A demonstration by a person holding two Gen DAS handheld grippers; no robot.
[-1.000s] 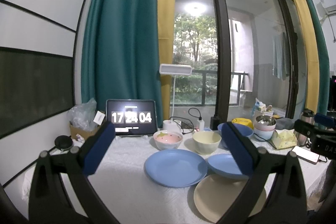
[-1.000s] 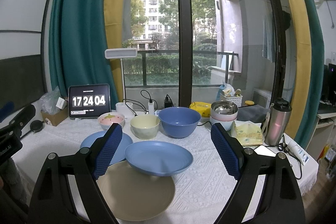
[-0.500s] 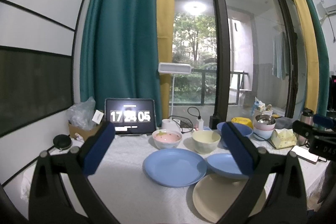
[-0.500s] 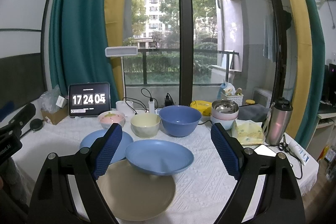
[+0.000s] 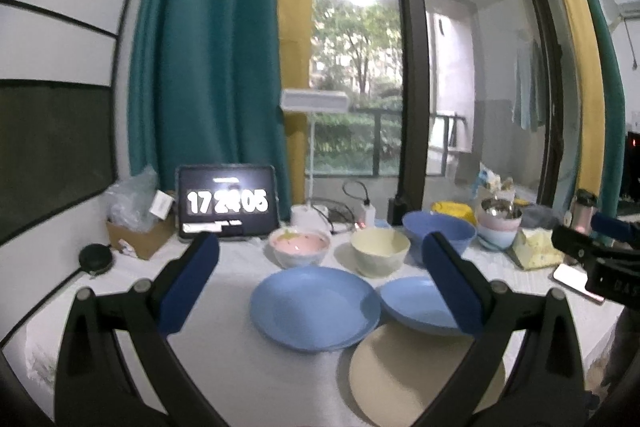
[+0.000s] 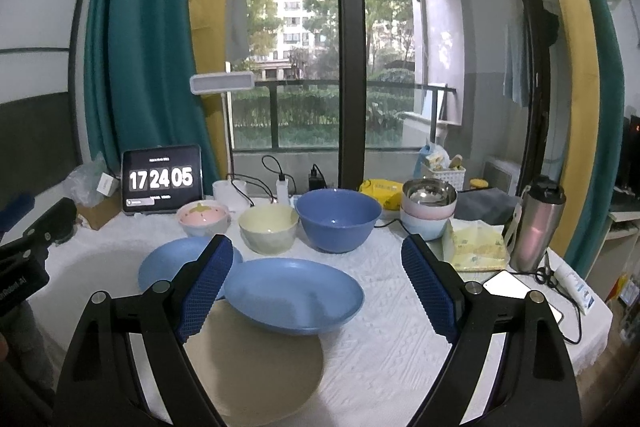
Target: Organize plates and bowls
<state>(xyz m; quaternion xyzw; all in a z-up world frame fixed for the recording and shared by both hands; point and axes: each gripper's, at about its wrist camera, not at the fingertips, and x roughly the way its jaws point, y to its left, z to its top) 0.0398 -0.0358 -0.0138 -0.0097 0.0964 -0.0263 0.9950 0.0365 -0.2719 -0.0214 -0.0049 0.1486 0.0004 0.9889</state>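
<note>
- Both grippers, left [image 5: 320, 279] and right [image 6: 318, 283], wide apart, holding nothing, above table [image 6: 384, 267].
- Blue plates [image 6: 294, 295] [image 5: 314, 307] overlapping beige plate [image 6: 256, 355]; bowls [image 6: 338, 213] behind.
- Bare cloth near left.
- Flask [image 6: 538, 223], phone [image 6: 506, 285] clearest from right.

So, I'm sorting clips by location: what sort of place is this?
Likely a home, a room by a balcony: a white-clothed table stands before a tall glass balcony door with teal curtains, and a tablet clock beside a big blue bowl.
</note>
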